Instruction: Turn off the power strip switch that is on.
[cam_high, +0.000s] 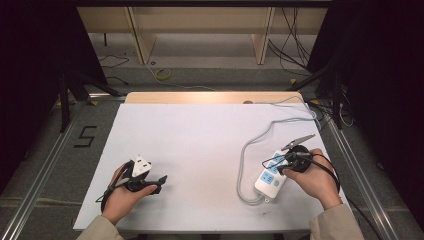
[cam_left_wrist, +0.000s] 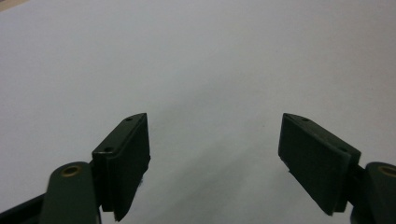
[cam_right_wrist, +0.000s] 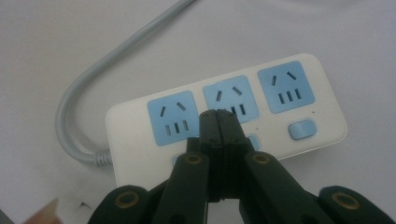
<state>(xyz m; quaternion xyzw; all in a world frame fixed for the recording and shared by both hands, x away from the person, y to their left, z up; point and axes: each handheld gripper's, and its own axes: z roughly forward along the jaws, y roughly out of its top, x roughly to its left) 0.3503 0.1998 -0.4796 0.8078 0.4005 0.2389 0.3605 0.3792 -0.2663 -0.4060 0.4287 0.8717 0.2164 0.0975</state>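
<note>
The power strip (cam_high: 270, 179) lies near the right front of the table (cam_high: 200, 145), its long side running at a slant away from the person. It is a white, smooth plastic block with rounded corners; the right gripper view shows three light-blue socket panels (cam_right_wrist: 170, 117) in a row, each cut with dark slots, and blue rocker switches below them, one (cam_right_wrist: 300, 129) near the far end. A grey ribbed strain relief leads into a round grey cord (cam_high: 243, 165) that loops off the strip's near end, curves up the table and runs off its far right corner. The right gripper (cam_right_wrist: 218, 116) hovers over the middle socket with its black jaws pressed together, nothing between them; whether the tips touch the plastic I cannot tell. The right hand (cam_high: 312, 177) holds it just beside the strip. The left gripper (cam_left_wrist: 215, 154) is well apart, at the left front of the table, jaws spread wide over bare surface, gripping nothing; the left hand (cam_high: 125, 192) rests there. The tabletop is a matte white sheet with a wooden edge at the back. Beyond it lie a grey floor, loose cables and wooden legs.
</note>
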